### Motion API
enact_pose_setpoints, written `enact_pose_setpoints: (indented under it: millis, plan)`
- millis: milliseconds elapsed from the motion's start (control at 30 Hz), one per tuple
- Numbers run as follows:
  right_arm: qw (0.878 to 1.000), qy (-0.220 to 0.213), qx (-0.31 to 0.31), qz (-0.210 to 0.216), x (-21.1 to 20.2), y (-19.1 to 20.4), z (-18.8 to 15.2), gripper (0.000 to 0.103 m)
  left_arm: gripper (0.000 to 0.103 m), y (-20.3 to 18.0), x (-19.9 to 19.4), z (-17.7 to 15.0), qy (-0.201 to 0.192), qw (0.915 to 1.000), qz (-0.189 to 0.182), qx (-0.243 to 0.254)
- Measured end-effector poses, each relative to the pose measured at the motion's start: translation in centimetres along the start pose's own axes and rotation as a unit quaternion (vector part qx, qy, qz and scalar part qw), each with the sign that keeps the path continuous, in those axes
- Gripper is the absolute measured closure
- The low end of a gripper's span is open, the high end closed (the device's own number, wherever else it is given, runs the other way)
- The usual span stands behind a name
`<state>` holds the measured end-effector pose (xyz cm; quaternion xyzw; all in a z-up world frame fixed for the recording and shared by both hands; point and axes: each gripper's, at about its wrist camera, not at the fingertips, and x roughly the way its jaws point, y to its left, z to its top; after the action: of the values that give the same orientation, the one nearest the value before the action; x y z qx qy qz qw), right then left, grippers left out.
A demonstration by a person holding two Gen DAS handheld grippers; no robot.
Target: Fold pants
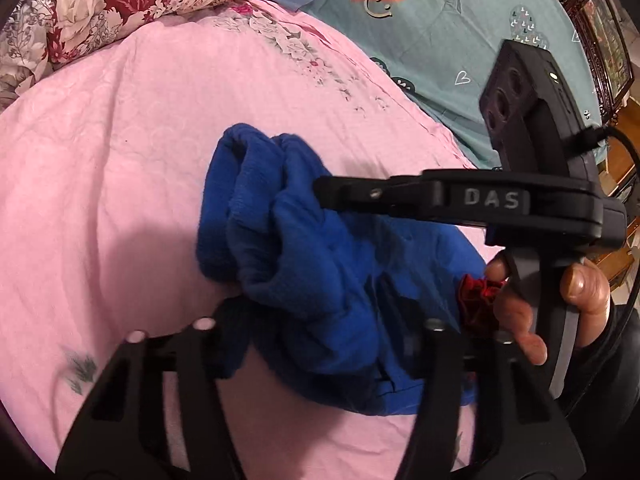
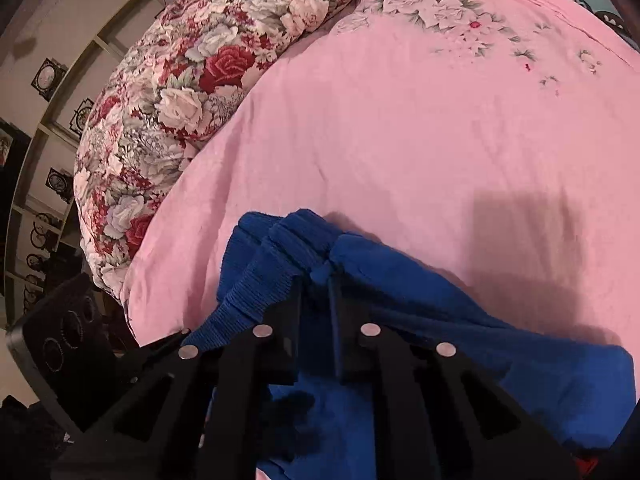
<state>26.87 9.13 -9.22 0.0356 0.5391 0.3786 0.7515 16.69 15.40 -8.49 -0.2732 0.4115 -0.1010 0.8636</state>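
Blue fleece pants [image 1: 304, 240] lie bunched on a pink bedsheet [image 1: 120, 160]. My left gripper [image 1: 320, 320] has its fingers spread wide, with the pants between them; its fingertips are hidden under the cloth. My right gripper [image 1: 328, 192] reaches in from the right and pinches the top of the bundle. In the right wrist view the right gripper [image 2: 316, 284] is shut on the ribbed cuffs of the pants [image 2: 272, 264], and the blue cloth [image 2: 480, 352] drapes to the right on the pink bedsheet [image 2: 400, 140].
A floral pillow [image 1: 100, 4] lies at the far left; it also shows in the right wrist view [image 2: 180, 92]. A teal blanket [image 1: 460, 40] lies at the far right. A red scrap [image 1: 476, 300] shows by the person's hand [image 1: 520, 320]. Shelving [image 2: 48, 120] stands beyond the bed.
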Motion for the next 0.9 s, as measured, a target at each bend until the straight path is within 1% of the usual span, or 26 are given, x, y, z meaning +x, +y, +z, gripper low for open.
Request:
enact_pose_setpoints:
  millis: [67,200,300,400,433,500,533,567,600,633,700,733,767,800,833,867,900]
  plan:
    - [1.0,-0.023,-0.002,0.019,-1.6,0.3,-0.3,0.092,0.057,-1.0,-0.7,0.0,-0.009,0.9998,-0.005,0.016]
    - [0.997,-0.07,-0.013,0.027,-6.2,1.0,-1.0,0.092,0.057,-5.0,-3.0,0.2,-0.046,0.996,-0.014,0.075]
    - [0.991,-0.126,-0.009,0.033,-11.6,0.4,-2.6,0.092,0.057,-9.1,-4.5,0.1,-0.065,0.9899,-0.03,0.122]
    - [0.983,-0.18,-0.001,0.03,-17.0,-0.9,-5.1,0.092,0.056,-14.3,-5.4,-0.5,-0.076,0.9789,-0.051,0.183]
    - [0.979,-0.202,0.006,0.029,-19.1,-1.7,-6.5,0.092,0.055,-16.3,-5.6,-0.8,-0.075,0.9742,-0.062,0.203]
    - [0.972,-0.234,0.025,0.026,-22.1,-3.4,-9.0,0.092,0.051,-19.8,-5.3,-1.7,-0.069,0.9657,-0.081,0.237]
    - [0.967,-0.252,0.039,0.024,-23.8,-4.7,-10.7,0.092,0.05,-21.8,-4.9,-2.4,-0.063,0.9602,-0.09,0.257]
    - [0.963,-0.265,0.053,0.022,-24.9,-6.1,-12.3,0.092,0.046,-23.4,-4.4,-3.2,-0.057,0.9553,-0.098,0.273]
    - [0.959,-0.275,0.07,0.021,-25.7,-7.5,-13.9,0.092,0.039,-25.0,-3.5,-4.2,-0.046,0.9497,-0.104,0.292]
    - [0.954,-0.284,0.092,0.018,-26.4,-9.3,-15.8,0.092,0.035,-26.7,-2.3,-5.4,-0.031,0.9433,-0.107,0.312]
    - [0.948,-0.285,0.141,-0.004,-26.5,-13.0,-19.2,0.091,0.029,-29.1,0.8,-8.1,0.006,0.9291,-0.106,0.354]
    - [0.943,-0.28,0.178,-0.034,-26.2,-15.2,-21.1,0.088,0.029,-30.0,2.9,-9.8,0.043,0.92,-0.109,0.374]
    - [0.937,-0.27,0.216,-0.057,-25.6,-17.2,-22.8,0.082,0.029,-30.3,4.3,-10.9,0.071,0.9153,-0.109,0.381]
    - [0.93,-0.259,0.249,-0.071,-25.1,-19.1,-24.6,0.082,0.029,-30.4,5.6,-11.8,0.098,0.9122,-0.106,0.384]
    - [0.923,-0.25,0.28,-0.081,-24.6,-20.7,-26.5,0.082,0.029,-30.4,6.0,-12.6,0.117,0.9098,-0.107,0.384]
    - [0.919,-0.248,0.296,-0.081,-24.3,-21.5,-27.9,0.079,0.029,-30.3,5.8,-13.2,0.126,0.9071,-0.113,0.385]
    - [0.916,-0.252,0.304,-0.075,-24.3,-22.0,-29.1,0.068,0.028,-30.1,5.0,-13.5,0.125,0.9063,-0.115,0.387]
